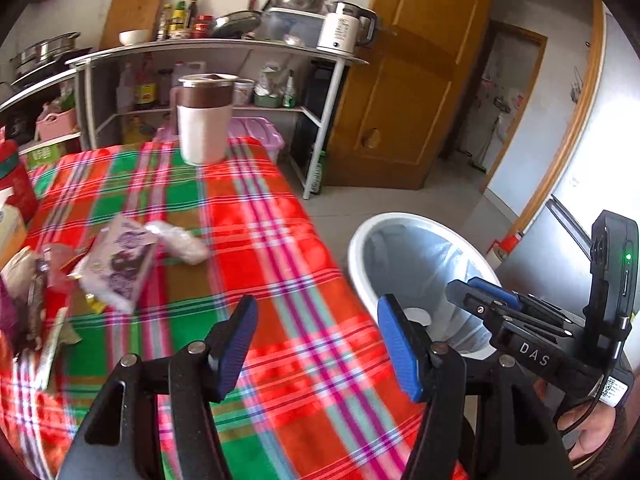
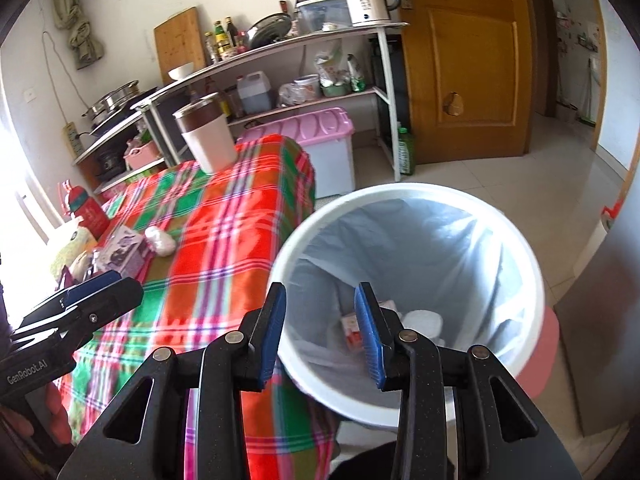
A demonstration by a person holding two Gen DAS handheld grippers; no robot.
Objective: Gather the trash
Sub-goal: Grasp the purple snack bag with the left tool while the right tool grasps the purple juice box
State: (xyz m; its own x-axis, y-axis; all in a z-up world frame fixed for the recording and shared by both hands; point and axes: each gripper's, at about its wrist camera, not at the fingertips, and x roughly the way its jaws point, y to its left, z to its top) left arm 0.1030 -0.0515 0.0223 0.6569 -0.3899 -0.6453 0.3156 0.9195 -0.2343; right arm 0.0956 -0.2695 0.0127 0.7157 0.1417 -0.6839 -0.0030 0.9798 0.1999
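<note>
A white trash bin (image 2: 400,191) with a pale liner stands on the floor beside the table. A red-and-white packet (image 2: 351,328) and a white wad lie at its bottom. My right gripper (image 2: 320,300) hovers over the bin's near rim, open with nothing between its blue pads. My left gripper (image 1: 316,332) is over the plaid tablecloth (image 1: 280,240), open and empty. Further left on the cloth lie a purple-and-white packet (image 1: 120,260), a crumpled white wad (image 1: 180,240) and several wrappers (image 1: 36,292). In the left wrist view the right gripper (image 1: 480,300) shows over the bin (image 1: 354,256).
A white-and-brown lidded cup (image 1: 204,120) stands at the table's far end. A red bottle (image 2: 86,208) and a tissue pack sit at the left edge. Behind are a metal rack (image 2: 280,44) with pots and bottles, a pink storage box (image 2: 320,136) and a wooden door (image 2: 472,60).
</note>
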